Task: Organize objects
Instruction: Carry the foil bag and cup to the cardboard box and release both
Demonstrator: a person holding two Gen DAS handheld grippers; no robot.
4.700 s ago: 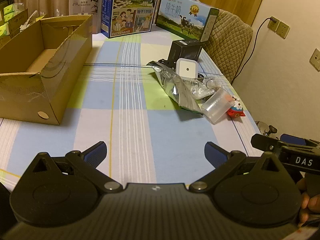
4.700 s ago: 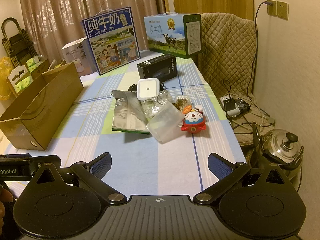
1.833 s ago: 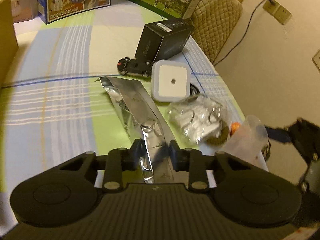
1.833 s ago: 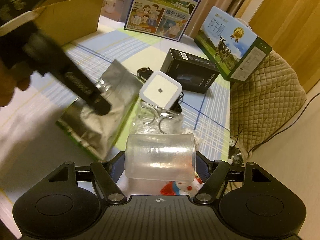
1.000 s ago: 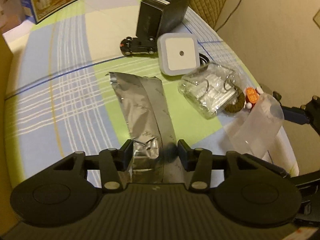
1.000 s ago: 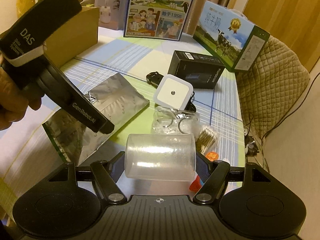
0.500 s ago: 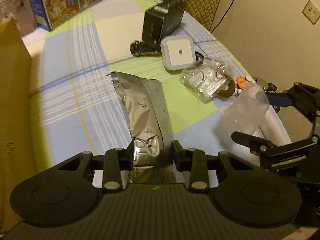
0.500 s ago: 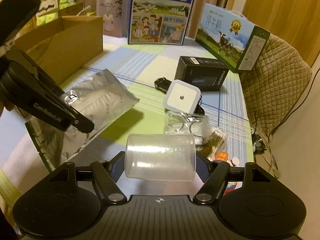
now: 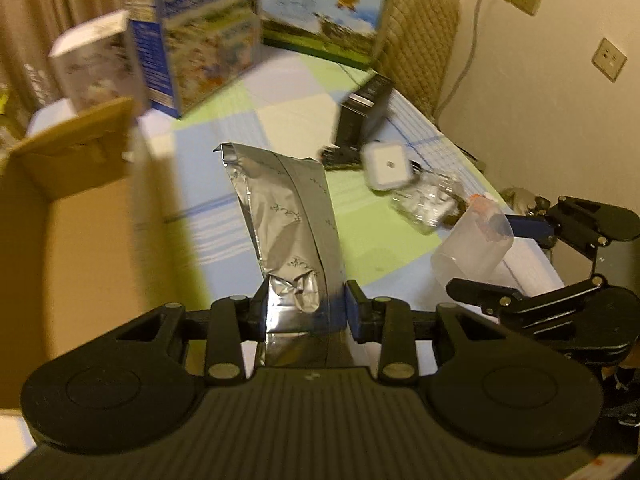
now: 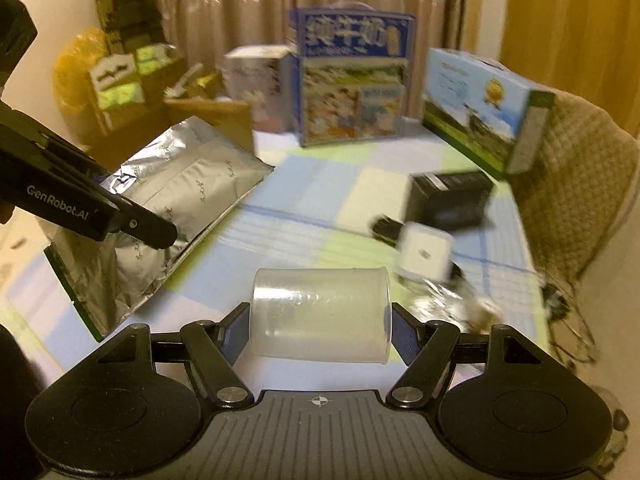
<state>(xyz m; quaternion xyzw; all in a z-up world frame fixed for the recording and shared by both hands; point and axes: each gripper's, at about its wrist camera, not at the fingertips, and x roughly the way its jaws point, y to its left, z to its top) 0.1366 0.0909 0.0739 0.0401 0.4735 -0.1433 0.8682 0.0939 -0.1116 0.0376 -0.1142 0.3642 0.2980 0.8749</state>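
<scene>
left hand-held gripper (image 9: 306, 306): clenched on one silver foil pouch (image 9: 288, 208), lifted off the surface (image 9: 224, 120) | right hand-held gripper (image 10: 320, 330): grasped one clear plastic cup (image 10: 320, 314) sideways between its pads | ahead: two milk cartons, one open cardboard box (image 9: 60, 200)

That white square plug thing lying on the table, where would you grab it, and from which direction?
Judging from both views, I would take the white square plug by two opposite flat edges, coming down from above. It lies roughly flat, face up, so its straight sides give parallel surfaces for the fingers. The black box and clear packet crowd it closely, so a sideways approach looks awkward. Both grippers are already full.
</scene>
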